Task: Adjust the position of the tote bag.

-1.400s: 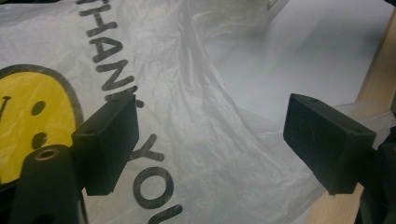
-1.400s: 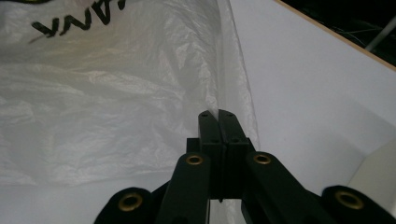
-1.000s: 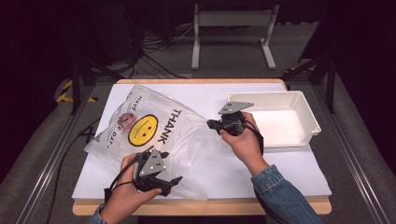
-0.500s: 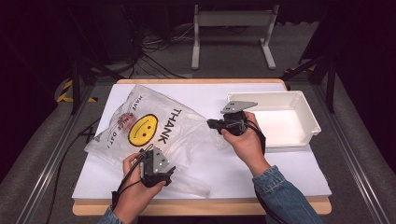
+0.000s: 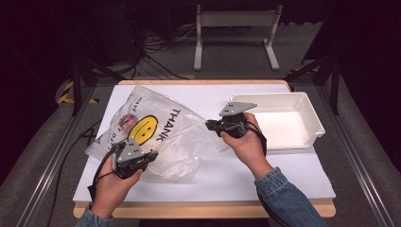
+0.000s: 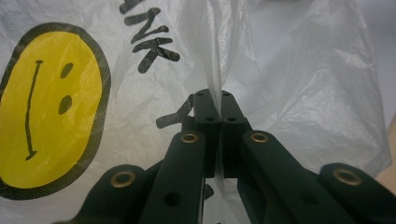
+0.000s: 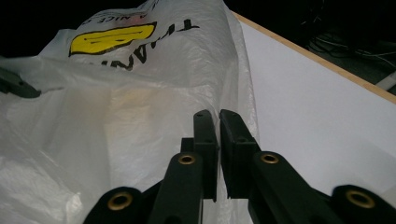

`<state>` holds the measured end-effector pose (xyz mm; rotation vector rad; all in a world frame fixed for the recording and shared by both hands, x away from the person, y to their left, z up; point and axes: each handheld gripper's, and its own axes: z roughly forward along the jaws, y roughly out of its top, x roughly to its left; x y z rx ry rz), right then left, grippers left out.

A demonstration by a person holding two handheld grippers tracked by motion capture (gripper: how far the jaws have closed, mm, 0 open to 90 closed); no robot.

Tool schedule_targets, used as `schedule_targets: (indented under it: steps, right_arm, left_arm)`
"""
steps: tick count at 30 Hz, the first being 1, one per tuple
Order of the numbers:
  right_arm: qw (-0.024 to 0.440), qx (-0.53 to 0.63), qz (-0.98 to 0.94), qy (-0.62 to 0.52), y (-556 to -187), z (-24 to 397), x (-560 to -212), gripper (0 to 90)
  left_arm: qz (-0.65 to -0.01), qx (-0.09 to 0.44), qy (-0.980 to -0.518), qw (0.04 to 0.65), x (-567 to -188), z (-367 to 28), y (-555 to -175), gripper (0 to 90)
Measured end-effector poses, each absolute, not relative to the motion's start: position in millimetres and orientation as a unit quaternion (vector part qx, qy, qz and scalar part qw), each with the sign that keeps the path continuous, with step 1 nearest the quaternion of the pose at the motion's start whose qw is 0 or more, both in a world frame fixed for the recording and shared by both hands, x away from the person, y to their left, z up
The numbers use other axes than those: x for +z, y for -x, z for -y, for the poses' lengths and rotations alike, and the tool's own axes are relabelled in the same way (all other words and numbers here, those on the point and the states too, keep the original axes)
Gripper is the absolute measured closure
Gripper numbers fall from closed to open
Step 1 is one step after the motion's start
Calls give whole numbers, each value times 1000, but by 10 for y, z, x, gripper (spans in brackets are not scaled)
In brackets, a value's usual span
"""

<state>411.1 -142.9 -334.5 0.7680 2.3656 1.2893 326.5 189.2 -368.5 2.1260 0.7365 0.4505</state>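
On the table (image 5: 293, 175) the plastic bag (image 5: 161, 137) lies left, the tray (image 5: 312, 124) right, well apart.

plastic bag (image 5: 156, 130), "THANK" (black print), yellow smiley

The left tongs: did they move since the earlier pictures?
Yes. The left tongs went up the high view, away from the table's near wooden edge, onto the plastic bag. Their jaws have just closed on a fold of it.

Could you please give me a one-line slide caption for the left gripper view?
Left gripper with jaws shut on a fold of the smiley-face plastic bag.
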Motion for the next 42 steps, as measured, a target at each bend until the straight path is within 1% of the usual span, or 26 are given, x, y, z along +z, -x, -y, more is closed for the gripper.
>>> schedule_targets:
  steps: [2, 3, 4, 5, 7, 8, 9, 11, 14, 15, 20, 23, 27, 29, 33, 40, 42]
  right_arm:
    - [171, 455, -832, -266, -4112, 1396, -3336, 784]
    - [176, 457, -831, -265, -4116, 1377, -3328, 673]
    - [183, 459, -829, -264, -4117, 1365, -3324, 601]
    - [193, 461, -826, -261, -4115, 1351, -3317, 548]
    - [196, 475, -821, -248, -4099, 1329, -3303, 366]
    - [200, 482, -818, -244, -4085, 1323, -3298, 297]
    - [204, 488, -814, -240, -4066, 1327, -3289, 259]
    - [203, 504, -806, -233, -4020, 1369, -3275, 211]
    - [202, 510, -803, -234, -3979, 1449, -3290, 188]
    - [201, 510, -802, -237, -3947, 1541, -3334, 173]
    - [187, 509, -802, -250, -3918, 1718, -3452, 169]
    - [179, 487, -812, -268, -3939, 1779, -3553, 172]
    - [153, 477, -825, -262, -3949, 1712, -3665, 150]
    - [139, 458, -844, -242, -3935, 1626, -3748, 144]
    - [135, 432, -862, -227, -3904, 1556, -3899, 144]
    - [109, 453, -849, -251, -3984, 1511, -4032, 150]
    - [114, 441, -859, -233, -4014, 1433, -4077, 158]
  left_arm:
    - [-296, 173, -837, 427, -3656, -1974, -3295, 899]
    - [-297, 173, -834, 431, -3650, -2000, -3307, 899]
    - [-300, 170, -831, 436, -3645, -2032, -3322, 899]
    - [-303, 168, -828, 442, -3643, -2070, -3340, 899]
    - [-309, 162, -821, 452, -3645, -2124, -3366, 899]
    - [-311, 158, -819, 456, -3645, -2149, -3378, 899]
    - [-314, 157, -816, 459, -3644, -2174, -3388, 899]
    - [-318, 159, -809, 467, -3634, -2236, -3412, 898]
    - [-323, 163, -805, 471, -3625, -2278, -3423, 898]
    - [-326, 164, -802, 473, -3623, -2294, -3428, 898]
    - [-335, 172, -796, 474, -3610, -2383, -3447, 897]
    - [-342, 177, -790, 476, -3593, -2466, -3444, 897]
    - [-348, 180, -787, 476, -3603, -2520, -3437, 896]
    - [-350, 180, -787, 476, -3610, -2547, -3434, 896]
    - [-354, 182, -784, 477, -3621, -2587, -3418, 896]
    - [-361, 186, -781, 474, -3629, -2641, -3377, 896]
    - [-362, 186, -781, 474, -3636, -2641, -3361, 893]
